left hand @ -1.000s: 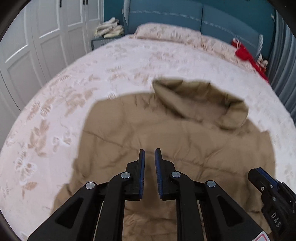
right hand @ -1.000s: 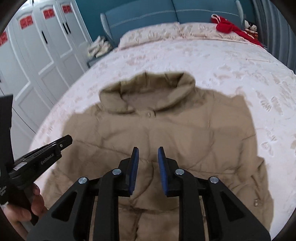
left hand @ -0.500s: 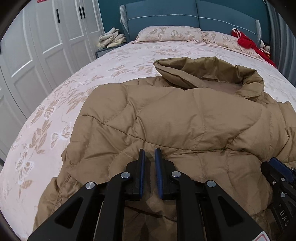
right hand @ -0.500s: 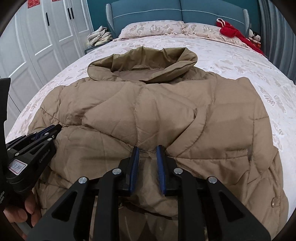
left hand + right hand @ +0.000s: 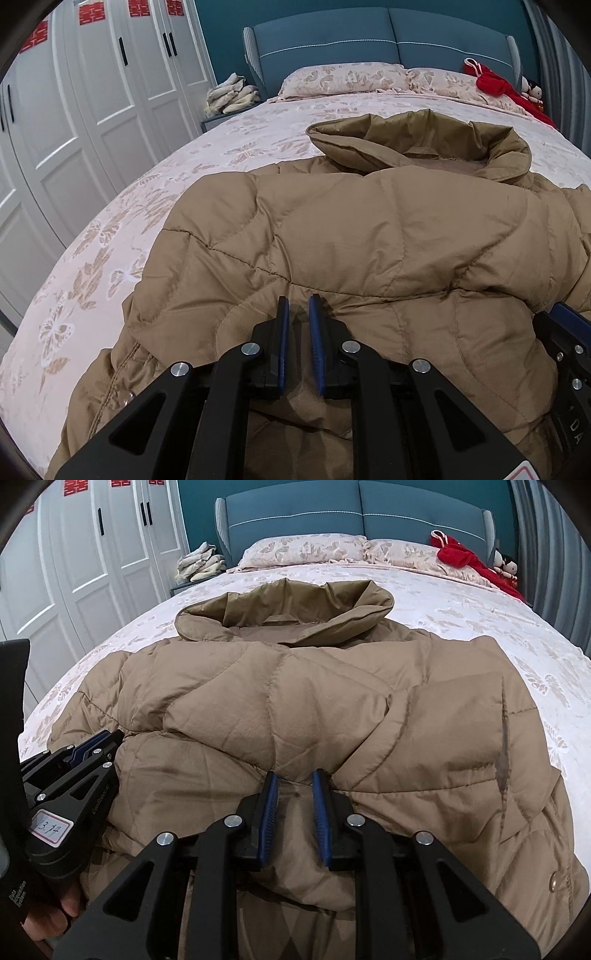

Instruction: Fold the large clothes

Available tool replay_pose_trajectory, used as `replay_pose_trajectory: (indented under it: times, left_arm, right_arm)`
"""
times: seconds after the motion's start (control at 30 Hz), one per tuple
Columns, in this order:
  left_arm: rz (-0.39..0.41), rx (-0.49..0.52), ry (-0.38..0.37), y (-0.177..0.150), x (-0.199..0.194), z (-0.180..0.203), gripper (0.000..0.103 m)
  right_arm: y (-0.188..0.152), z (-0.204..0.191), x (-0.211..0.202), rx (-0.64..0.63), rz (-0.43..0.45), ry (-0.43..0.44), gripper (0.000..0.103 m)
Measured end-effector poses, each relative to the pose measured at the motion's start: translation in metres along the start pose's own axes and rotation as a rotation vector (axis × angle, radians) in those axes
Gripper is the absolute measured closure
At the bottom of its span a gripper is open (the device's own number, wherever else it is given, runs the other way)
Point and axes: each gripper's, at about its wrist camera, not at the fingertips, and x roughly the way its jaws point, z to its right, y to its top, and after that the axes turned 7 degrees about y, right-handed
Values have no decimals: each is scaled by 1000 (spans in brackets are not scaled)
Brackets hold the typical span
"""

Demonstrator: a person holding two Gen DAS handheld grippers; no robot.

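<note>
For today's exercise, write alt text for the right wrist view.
A tan quilted puffer jacket lies spread on a bed with a butterfly-print bedspread, collar toward the blue headboard. The right gripper pinches a fold of the jacket; the left gripper shows at the left edge.

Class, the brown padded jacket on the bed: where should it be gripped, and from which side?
Probably the jacket's near part, approached from the bed's foot: the puffy quilting bunches into pinchable ridges there, and the bulky collar lies at the far end.
</note>
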Motion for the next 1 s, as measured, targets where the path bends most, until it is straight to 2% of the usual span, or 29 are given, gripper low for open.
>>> replay_pose_trajectory:
  times: [0.23,0.33,0.37,0.43,0.47,0.5,0.53,0.57,0.6,0.67,0.73,0.77,0.8,0.93,1.0]
  left_arm:
    - [11,12,15,-2,1,4,91]
    - [-3,11,-7,2,0,1,92]
    - [-15,3,-36,6,-2,-3,89]
    - [-48,-32,-147,16,-9,-19,63]
    - [-65,-52,-199,23,-14,-27,41]
    - [-62,-96,-270,34,-22,-41,34]
    - [-44,-138,-327,46,-29,-52,31]
    - [-32,-166,-355,55,-33,-57,22]
    - [-27,-201,-372,73,-36,-63,17]
    - [-45,-233,-393,102,-33,-63,17]
    - [-94,-253,-394,131,-18,-57,17]
    - [-133,-255,-383,145,-5,-50,17]
    - [-159,-257,-378,151,5,-46,17]
    - [-280,-237,-361,164,51,-17,20]
    - [-315,-205,-350,160,68,-4,27]
  right_arm:
    - [-3,-1,-1,-4,7,-2,85]
    - [1,2,-2,17,-4,24,84]
    - [4,5,-5,35,-17,44,78]
    - [13,14,-12,92,-64,119,52]
    - [19,20,-22,142,-78,174,27]
    - [25,25,-35,176,-57,202,16]
    - [30,28,-45,189,-25,208,14]
    - [40,32,-58,192,20,211,13]
    - [49,36,-64,194,41,213,12]
    - [72,50,-63,243,54,210,12]
    - [90,65,-51,316,45,227,14]
    - [101,75,-37,368,30,246,20]
    - [107,82,-26,400,15,256,32]
    - [121,105,25,516,-52,257,45]
    - [120,112,45,575,-76,284,57]
